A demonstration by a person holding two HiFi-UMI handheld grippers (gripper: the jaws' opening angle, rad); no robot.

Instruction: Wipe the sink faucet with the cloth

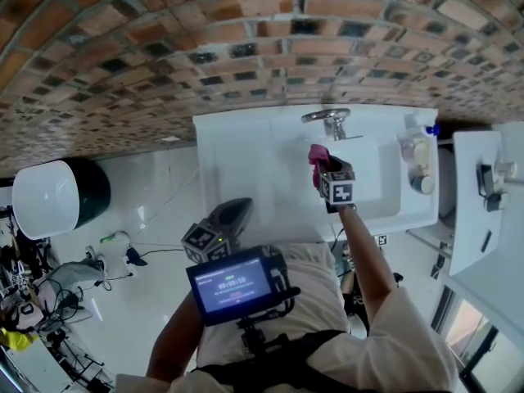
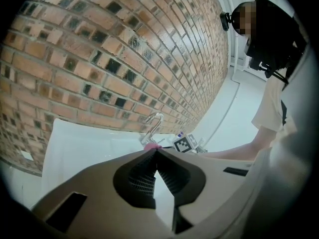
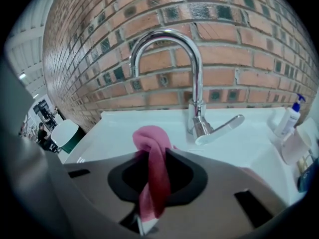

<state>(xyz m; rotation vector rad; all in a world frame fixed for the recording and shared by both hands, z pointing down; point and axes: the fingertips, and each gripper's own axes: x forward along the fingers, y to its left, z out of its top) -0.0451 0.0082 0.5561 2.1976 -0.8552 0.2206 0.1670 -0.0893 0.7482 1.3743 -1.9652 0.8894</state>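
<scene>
At the lower centre of the head view, the left gripper hangs at the near left edge of the white sink, its jaws pressed together on nothing. Right of centre, the right gripper reaches over the basin. Its jaws are clamped on the pink cloth, whose folded end pokes out past the tips. The cloth sits near the chrome faucet, just below it in the frame. In the right gripper view the faucet's curved spout arches above centre, with its lever slanting right. A pump bottle stands at the right edge, and the brick wall fills the top.
</scene>
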